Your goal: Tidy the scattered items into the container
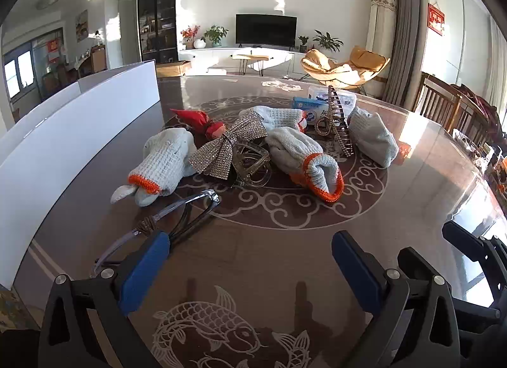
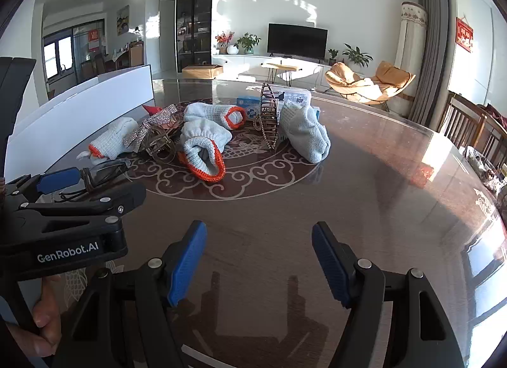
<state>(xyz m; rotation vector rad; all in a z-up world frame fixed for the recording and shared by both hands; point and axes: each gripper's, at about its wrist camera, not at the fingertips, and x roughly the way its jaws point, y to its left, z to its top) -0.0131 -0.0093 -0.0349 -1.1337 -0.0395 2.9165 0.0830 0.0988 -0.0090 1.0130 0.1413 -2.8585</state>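
We see bright daylight entering from the right, glaring off the glossy desk at its right edge and dappling the far wall. Both fisheye views bend strongly toward dark corners. The centre is sharp; shadows lie soft.

Glossy dark table, knitted cloth gloves — rhinestone-studded bow, translucent plastic claw clip

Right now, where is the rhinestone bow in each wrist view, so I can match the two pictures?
Left wrist: rhinestone bow sits centre-left, in the middle of the pile, leaning on the clear claw clip.
Right wrist: the bow is left of centre, seen edge-on, beside the same clip.
Shared landmark: the television on the far wall.
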